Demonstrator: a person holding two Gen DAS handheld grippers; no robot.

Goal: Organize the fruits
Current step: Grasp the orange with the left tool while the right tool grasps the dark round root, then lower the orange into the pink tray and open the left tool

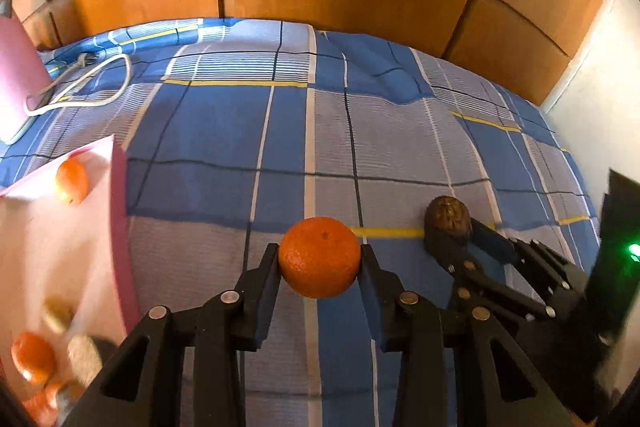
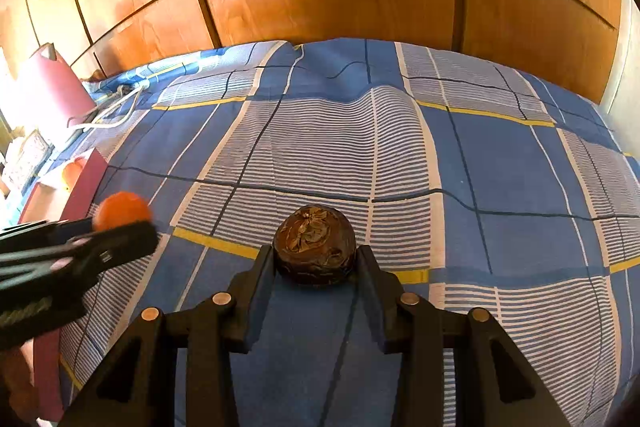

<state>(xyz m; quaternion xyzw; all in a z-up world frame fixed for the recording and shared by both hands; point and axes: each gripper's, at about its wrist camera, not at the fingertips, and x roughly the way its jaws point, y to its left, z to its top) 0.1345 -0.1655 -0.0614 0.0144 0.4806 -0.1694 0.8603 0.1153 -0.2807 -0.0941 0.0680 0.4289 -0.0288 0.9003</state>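
While both tools are loaded, the sorting stands part-way through. The left gripper (image 1: 319, 255) has its fingers (image 1: 262, 277) closed on a mandarin (image 1: 319, 257), which appears lifted clear of the checked bedspread (image 1: 224, 131); the same fruit shows at the left edge of the right wrist view, blurred. The right gripper (image 2: 315, 257) has its fingers (image 2: 378, 285) pressed to either side of a dark brown, wrinkled round fruit (image 2: 315, 251), whose kind cannot be told; it seems to sit low against the bedspread, and whether it rests on the cloth or is just raised cannot be told.

Done so far, as judged from the left wrist view: a pink box (image 1: 118, 211) at the left already holds several pieces, namely one mandarin at its far end (image 1: 72, 181), another near the bottom corner (image 1: 33, 357), further orange pieces below it, and pale blurred items (image 1: 84, 359) that cannot be identified.

Left to do: the two held fruits are not yet put down. The mandarin probably belongs with the others in the box; the destination of the brown fruit is not shown. No other loose fruit appears on the bed. A white cable (image 1: 92, 83) lies far off, beside a pink upright object (image 1: 18, 75).
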